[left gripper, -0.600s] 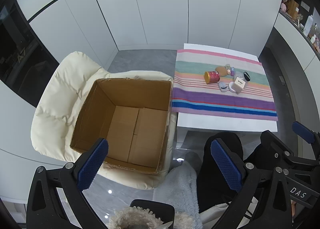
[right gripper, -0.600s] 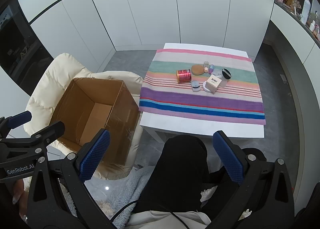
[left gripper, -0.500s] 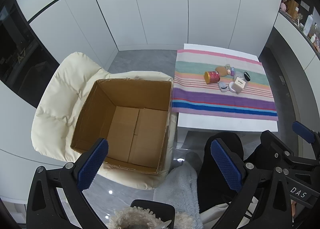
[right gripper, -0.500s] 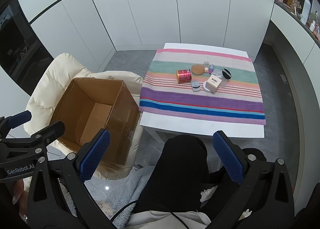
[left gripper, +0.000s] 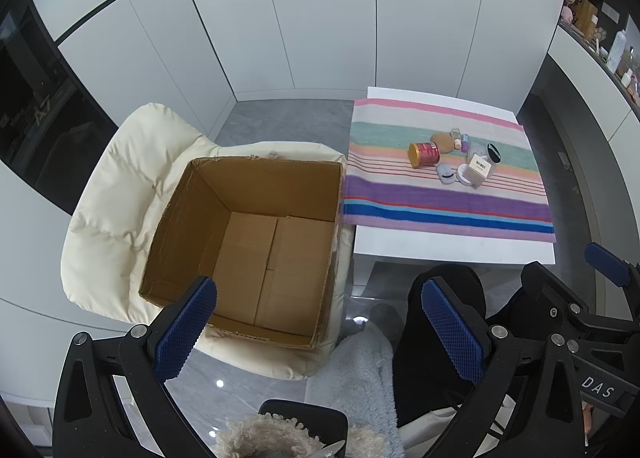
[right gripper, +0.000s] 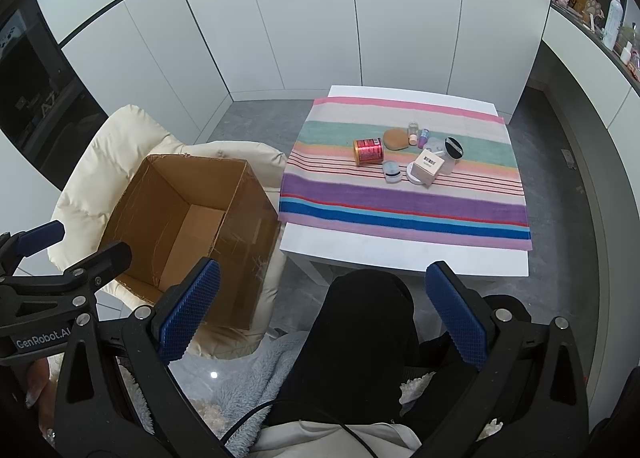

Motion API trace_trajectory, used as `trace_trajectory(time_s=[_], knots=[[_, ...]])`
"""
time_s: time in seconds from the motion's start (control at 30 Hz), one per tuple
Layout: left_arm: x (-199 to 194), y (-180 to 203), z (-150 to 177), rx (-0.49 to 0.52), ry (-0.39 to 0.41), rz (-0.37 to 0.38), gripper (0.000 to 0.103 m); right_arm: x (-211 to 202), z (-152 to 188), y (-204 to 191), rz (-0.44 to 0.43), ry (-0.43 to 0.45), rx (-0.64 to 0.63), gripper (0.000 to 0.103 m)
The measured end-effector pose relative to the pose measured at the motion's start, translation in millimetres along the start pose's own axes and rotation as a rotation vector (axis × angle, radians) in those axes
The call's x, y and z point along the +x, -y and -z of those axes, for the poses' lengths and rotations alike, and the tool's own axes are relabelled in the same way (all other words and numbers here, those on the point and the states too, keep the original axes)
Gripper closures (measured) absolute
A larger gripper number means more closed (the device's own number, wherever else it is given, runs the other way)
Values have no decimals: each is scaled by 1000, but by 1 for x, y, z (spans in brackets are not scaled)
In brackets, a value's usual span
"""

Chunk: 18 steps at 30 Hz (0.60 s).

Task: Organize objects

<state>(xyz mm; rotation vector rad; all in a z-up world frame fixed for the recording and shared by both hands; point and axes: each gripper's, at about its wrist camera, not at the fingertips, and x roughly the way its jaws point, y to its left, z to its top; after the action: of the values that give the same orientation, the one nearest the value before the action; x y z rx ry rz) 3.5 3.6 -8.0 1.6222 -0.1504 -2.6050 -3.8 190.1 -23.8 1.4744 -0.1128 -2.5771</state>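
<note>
Small items clustered right of centre on a striped cloth: red tin on its side, brown round puff just behind it, small bottles beside that, beige carton with a barcode resting against a white round case, black-lidded clear jar to the right, pale compact in front of the tin. All untouched, well apart from both tools.

Cloth spread over a white table, upper right of both views.

Left of the table, open cardboard box, nothing inside, sitting on a cream padded chair.

Left gripper low in its own frame, blue pads spread as wide as possible, nothing between them, hanging over the box's near edge. Right gripper likewise fully spread and holding nothing, above a dark-clothed knee. Pale fluffy fabric along the bottom edge.
</note>
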Motion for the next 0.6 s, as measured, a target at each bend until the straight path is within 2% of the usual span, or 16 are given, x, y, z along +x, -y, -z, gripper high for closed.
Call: trace_trajectory(time_s=[0.6], knots=[[4, 3, -6, -5, -3, 0, 0, 1, -3, 1, -8, -8, -11, 0]])
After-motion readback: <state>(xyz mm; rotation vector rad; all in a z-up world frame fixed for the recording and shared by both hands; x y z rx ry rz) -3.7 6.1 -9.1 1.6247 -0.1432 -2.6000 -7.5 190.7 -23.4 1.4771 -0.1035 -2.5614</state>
